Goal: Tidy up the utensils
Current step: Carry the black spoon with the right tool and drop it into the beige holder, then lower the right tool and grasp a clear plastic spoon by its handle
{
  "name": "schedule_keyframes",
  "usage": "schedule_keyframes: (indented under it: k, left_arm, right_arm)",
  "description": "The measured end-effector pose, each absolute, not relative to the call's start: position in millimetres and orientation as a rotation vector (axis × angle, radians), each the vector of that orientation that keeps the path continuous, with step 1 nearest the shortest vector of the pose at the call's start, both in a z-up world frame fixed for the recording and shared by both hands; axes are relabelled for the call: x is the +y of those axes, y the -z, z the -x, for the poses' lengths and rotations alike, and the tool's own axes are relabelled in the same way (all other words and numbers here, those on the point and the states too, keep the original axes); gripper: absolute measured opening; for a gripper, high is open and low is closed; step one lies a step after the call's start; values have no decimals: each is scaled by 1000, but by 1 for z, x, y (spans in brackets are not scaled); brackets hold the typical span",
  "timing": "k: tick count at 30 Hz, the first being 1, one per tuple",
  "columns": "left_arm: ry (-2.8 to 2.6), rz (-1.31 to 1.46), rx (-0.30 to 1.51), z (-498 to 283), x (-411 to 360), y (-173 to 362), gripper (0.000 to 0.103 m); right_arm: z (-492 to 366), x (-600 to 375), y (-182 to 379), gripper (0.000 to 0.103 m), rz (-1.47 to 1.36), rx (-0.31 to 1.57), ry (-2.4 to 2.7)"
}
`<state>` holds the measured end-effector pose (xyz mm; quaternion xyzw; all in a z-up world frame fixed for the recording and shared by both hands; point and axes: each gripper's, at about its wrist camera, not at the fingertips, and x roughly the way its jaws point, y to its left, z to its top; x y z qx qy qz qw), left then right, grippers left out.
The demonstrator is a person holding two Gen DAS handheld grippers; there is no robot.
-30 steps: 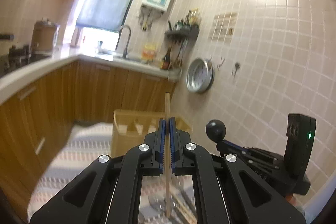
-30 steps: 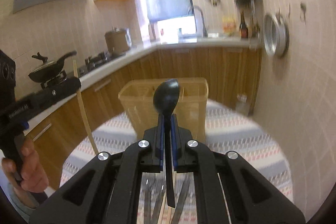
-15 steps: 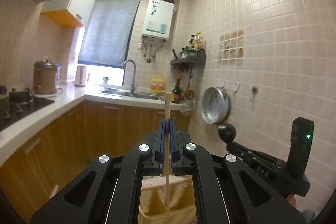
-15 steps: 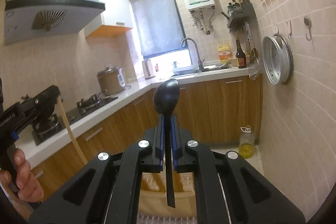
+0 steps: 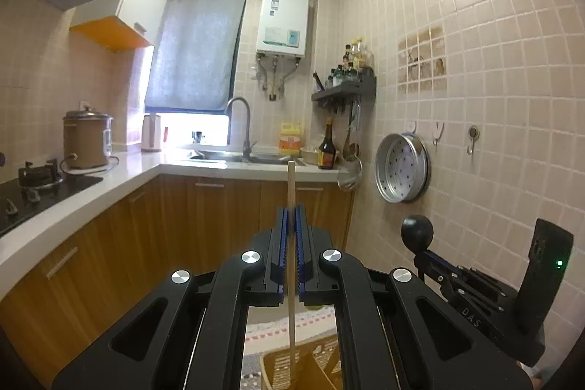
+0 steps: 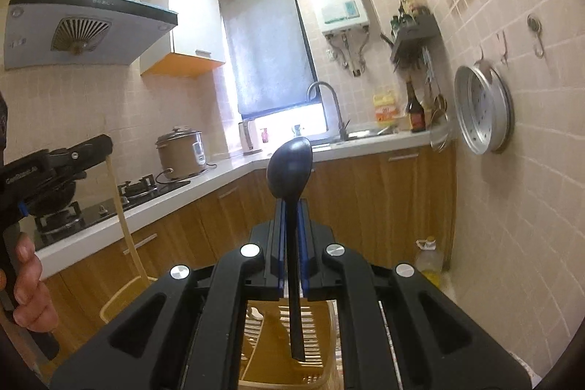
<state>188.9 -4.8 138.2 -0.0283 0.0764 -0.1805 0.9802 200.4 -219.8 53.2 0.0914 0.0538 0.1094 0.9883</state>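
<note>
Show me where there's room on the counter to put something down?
The white counter looks bare between the rice cooker and the sink. It is crowded beside the sink, with a yellow box and dark bottle.

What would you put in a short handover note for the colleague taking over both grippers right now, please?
Left gripper: shut on a wooden chopstick, held upright.
Right gripper: shut on a black spoon, bowl up, handle end hanging down.
Yellow slotted basket sits directly below both grippers.
Done: both utensils are picked up and held over the basket.
Left: lower each into a compartment and release; I can't tell which compartments.
</note>
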Motion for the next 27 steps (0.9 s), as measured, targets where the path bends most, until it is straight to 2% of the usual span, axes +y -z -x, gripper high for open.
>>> schedule_keyframes:
  k: [12,13,14,15,16,17,24,27]
  left_arm:
    - [373,32,219,-175,-7,-104,3]
    - [378,37,226,-172,-5,-104,3]
    - [380,46,231,-167,-2,-104,6]
    - [383,50,234,-164,0,-104,8]
    - [387,58,235,-159,3,-106,13]
    - [387,65,234,-155,5,-108,17]
    - [372,82,224,-119,18,-126,22]
    - [366,77,242,-100,19,-132,32]
  right_arm:
    - [-165,-225,-35,6,-187,63,-259]
    - [-159,-227,-36,10,-192,66,-253]
    - [-155,-229,-37,24,-196,67,-247]
    - [-148,-232,-38,33,-204,64,-241]
    - [-142,-235,-40,50,-212,57,-232]
    - [-137,-237,-43,54,-212,56,-229]
    - [-104,-235,-65,54,-163,146,-256]
    - [-98,-234,-69,59,-147,289,-225]
